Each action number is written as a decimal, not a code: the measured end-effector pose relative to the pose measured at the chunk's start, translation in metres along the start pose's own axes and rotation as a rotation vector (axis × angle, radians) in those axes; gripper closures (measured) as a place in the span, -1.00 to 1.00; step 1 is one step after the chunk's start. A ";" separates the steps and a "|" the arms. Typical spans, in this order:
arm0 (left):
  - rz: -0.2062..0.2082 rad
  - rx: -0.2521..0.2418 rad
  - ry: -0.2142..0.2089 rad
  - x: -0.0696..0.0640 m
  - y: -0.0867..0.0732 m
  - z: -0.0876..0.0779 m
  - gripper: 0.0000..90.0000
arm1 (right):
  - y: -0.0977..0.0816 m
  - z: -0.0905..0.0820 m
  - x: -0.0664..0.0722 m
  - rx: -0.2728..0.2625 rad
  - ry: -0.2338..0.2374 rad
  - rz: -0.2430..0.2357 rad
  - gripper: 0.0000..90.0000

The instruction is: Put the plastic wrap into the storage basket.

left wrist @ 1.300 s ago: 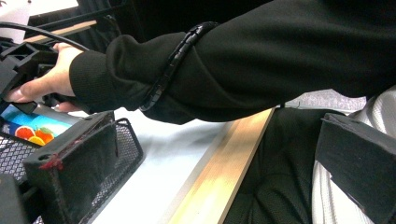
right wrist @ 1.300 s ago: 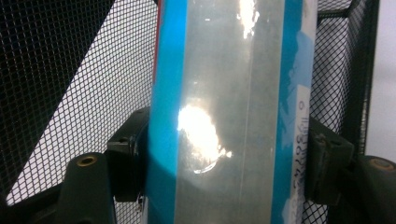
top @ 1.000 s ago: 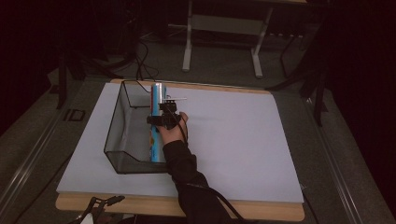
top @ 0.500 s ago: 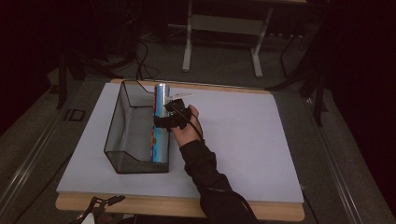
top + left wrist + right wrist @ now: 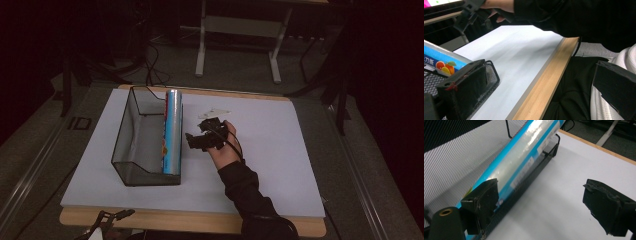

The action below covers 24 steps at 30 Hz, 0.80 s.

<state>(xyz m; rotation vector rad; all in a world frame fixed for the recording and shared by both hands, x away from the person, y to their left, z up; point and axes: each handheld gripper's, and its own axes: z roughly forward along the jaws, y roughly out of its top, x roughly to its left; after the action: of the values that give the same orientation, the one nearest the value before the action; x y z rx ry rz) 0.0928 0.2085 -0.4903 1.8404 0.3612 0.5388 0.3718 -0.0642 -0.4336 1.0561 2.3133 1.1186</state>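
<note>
A long blue box (image 5: 172,130) with a clear-film front lies in the black mesh basket (image 5: 135,145), leaning along its right wall. The right gripper view shows that box (image 5: 524,157) close up against the basket mesh (image 5: 451,155). My right gripper (image 5: 192,140) hovers just right of the basket over the white mat. Its jaws have just been opening, and the right gripper (image 5: 544,202) is open with nothing between its jaws. My left gripper (image 5: 112,216) rests at the table's front edge. It (image 5: 539,90) is open beside the basket's near corner (image 5: 491,75).
The white mat (image 5: 280,150) covers the wooden table, whose front edge (image 5: 549,82) runs by the person's lap. A metal desk frame (image 5: 240,30) and cables stand on the floor behind the table.
My right gripper has let go of the blue box, drawn back to the right of the basket and risen a little. The box stays in the basket. The left gripper has not moved.
</note>
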 end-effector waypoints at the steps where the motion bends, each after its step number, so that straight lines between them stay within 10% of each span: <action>1: 0.000 -0.001 0.001 0.000 0.000 0.000 -1.00 | -0.002 -0.002 0.000 0.001 -0.001 -0.007 -0.71; 24: 0.000 0.006 0.003 0.000 0.000 0.001 -1.00 | -0.076 -0.059 -0.034 -0.044 -0.029 -0.031 -0.70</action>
<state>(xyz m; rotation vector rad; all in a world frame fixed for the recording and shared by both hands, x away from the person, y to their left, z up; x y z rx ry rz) 0.0936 0.2078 -0.4910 1.8460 0.3647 0.5412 0.3236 -0.1510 -0.4562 1.0097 2.2648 1.1301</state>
